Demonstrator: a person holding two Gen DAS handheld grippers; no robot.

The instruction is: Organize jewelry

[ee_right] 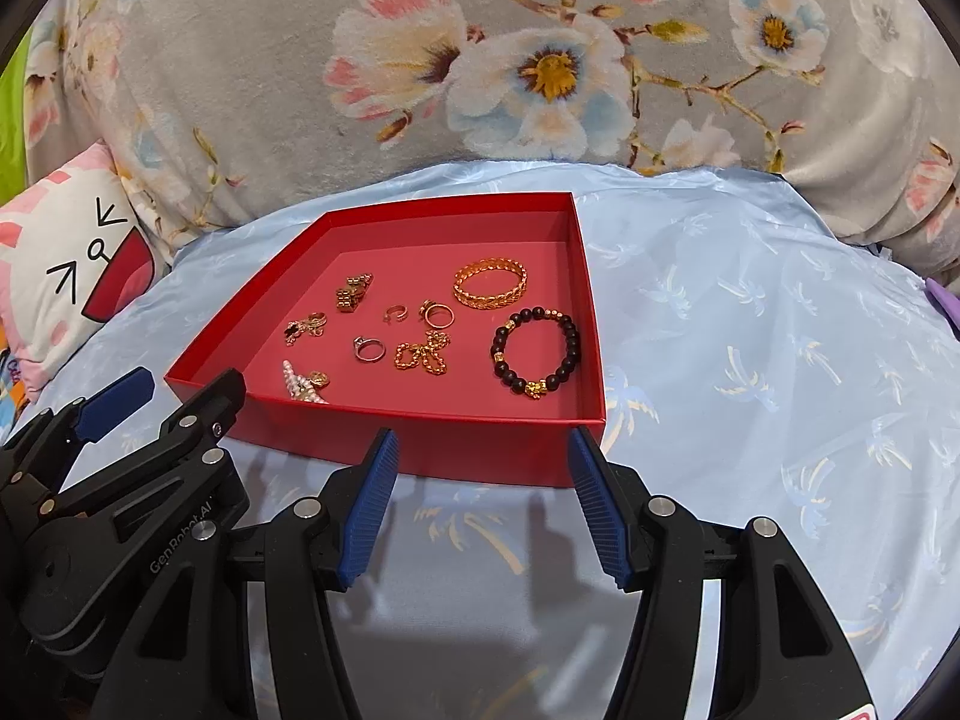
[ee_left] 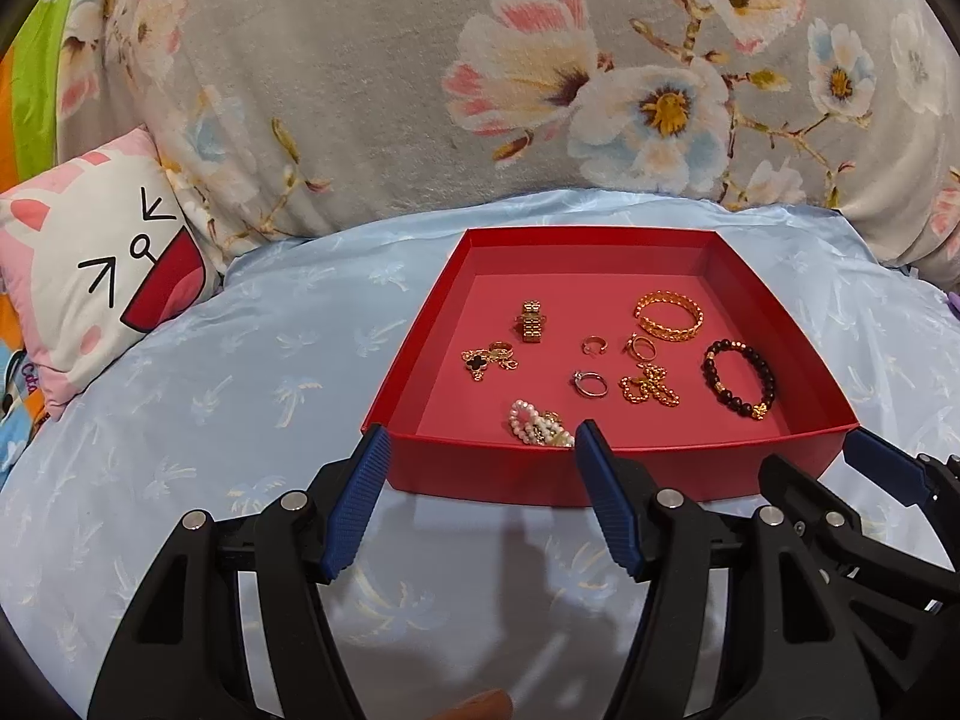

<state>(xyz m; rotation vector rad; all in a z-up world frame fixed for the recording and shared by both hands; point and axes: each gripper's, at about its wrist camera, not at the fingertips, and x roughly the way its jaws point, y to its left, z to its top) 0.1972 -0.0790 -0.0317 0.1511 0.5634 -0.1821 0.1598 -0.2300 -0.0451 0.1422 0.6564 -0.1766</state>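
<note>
A shallow red box (ee_left: 528,474) (ee_right: 480,444) lies on the pale blue sheet. In it are a gold bangle (ee_left: 669,315) (ee_right: 490,284), a dark bead bracelet (ee_left: 739,379) (ee_right: 537,353), a gold chain (ee_left: 649,391) (ee_right: 425,355), a gold watch-band ring (ee_left: 530,320) (ee_right: 353,293), a silver ring (ee_left: 590,384) (ee_right: 369,349), small gold rings, a black clover charm piece (ee_left: 480,360) and a pearl piece (ee_left: 537,423) (ee_right: 303,385). My left gripper (ee_left: 482,441) is open just short of the box's near wall. My right gripper (ee_right: 483,443) is open at the near right corner. Both hold nothing.
A grey floral blanket (ee_left: 372,96) rises behind the box. A white and pink cat-face pillow (ee_left: 96,264) lies at the left. Blue sheet (ee_right: 780,360) stretches to the right of the box. The two grippers sit side by side, close together.
</note>
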